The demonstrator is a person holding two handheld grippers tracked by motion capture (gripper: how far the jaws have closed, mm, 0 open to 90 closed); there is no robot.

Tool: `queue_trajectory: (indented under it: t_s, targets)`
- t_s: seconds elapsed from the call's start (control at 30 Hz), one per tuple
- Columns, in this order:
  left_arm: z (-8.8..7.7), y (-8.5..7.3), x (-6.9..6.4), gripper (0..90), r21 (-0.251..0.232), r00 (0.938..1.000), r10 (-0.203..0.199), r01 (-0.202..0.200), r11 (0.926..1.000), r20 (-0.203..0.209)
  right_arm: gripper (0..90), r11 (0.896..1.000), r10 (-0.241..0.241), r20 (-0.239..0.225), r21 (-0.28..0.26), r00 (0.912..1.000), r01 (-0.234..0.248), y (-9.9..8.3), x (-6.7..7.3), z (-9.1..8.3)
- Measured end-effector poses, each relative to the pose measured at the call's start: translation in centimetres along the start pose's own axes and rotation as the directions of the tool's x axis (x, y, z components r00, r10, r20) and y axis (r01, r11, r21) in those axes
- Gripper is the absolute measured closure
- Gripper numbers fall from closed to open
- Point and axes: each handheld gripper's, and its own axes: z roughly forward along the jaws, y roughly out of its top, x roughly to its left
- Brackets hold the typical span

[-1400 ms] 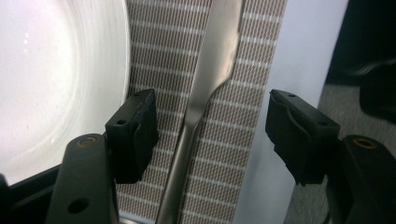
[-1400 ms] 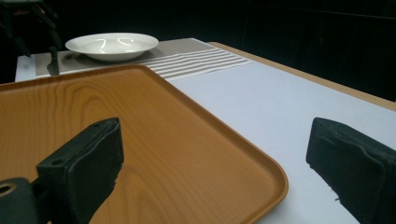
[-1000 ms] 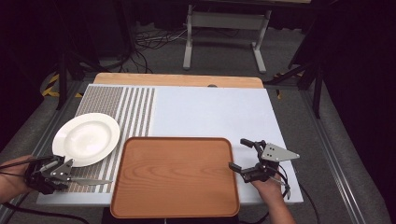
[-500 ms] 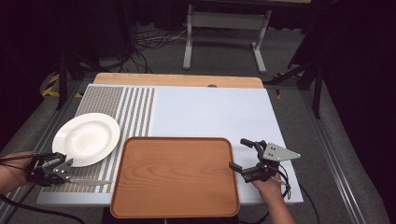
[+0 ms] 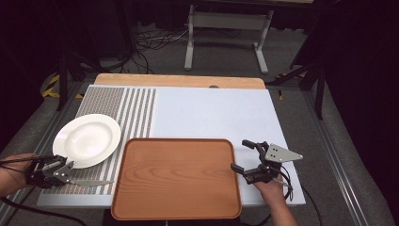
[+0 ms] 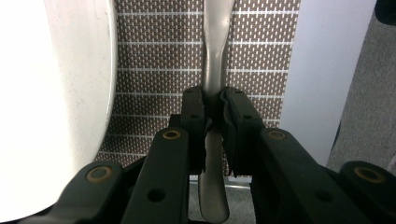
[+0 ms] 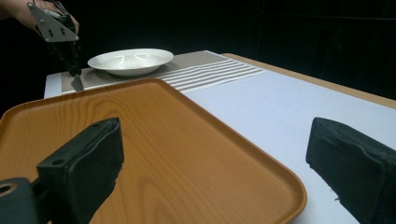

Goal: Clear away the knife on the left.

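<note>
My left gripper has just closed on a slim, smooth metal knife lying flat on the woven placemat, beside the glossy white plate. My right gripper gapes empty, level by the wooden tray.

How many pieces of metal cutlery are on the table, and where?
1. A knife lies on the striped mat just beside the white plate, its handle clamped in the left gripper. Nothing seems hidden.

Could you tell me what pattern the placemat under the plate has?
The placemat is brown-and-white woven, striped at one side, clearest in the high view.
</note>
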Motion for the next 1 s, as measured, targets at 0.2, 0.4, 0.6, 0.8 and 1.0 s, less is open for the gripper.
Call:
queue_trajectory:
  t_s: [0.2, 0.4, 0.6, 0.8, 1.0]
  targets:
    - [-0.1, -0.1, -0.1, 80.2, -0.001, 0.9997, -0.024, 0.024, 0.9997, -0.008, 4.6, 1.0, 0.002, -0.003, 0.003, 1.0, -0.002, 0.0, 0.0, 0.0]
    - [-0.1, -0.2, -0.1, 80.3, 0.001, 0.9993, -0.036, 0.036, 0.9993, -0.009, 4.6, 1.0, 0.005, -0.006, 0.004, 1.0, -0.005, 0.0, -0.1, 0.1]
    - [-1.2, -0.9, -0.2, 80.3, -0.038, 0.9983, -0.055, 0.054, 0.9978, -0.02, 4.6, 1.0, 0.01, -0.005, 0.006, 0.9999, -0.01, -0.1, -0.1, 0.2]
    - [-2.8, -1.3, -0.2, 80.2, -0.107, 0.9948, -0.099, 0.096, 0.9896, -0.023, 4.6, 1.0, 0.015, -0.008, 0.009, 0.9999, -0.015, -0.1, -0.2, 0.3]
    - [-4.0, -0.9, 0.0, 80.2, -0.162, 0.9885, -0.151, 0.147, 0.9757, -0.01, 4.6, 1.0, 0.014, -0.005, 0.005, 0.9999, -0.014, -0.1, -0.2, 0.2]
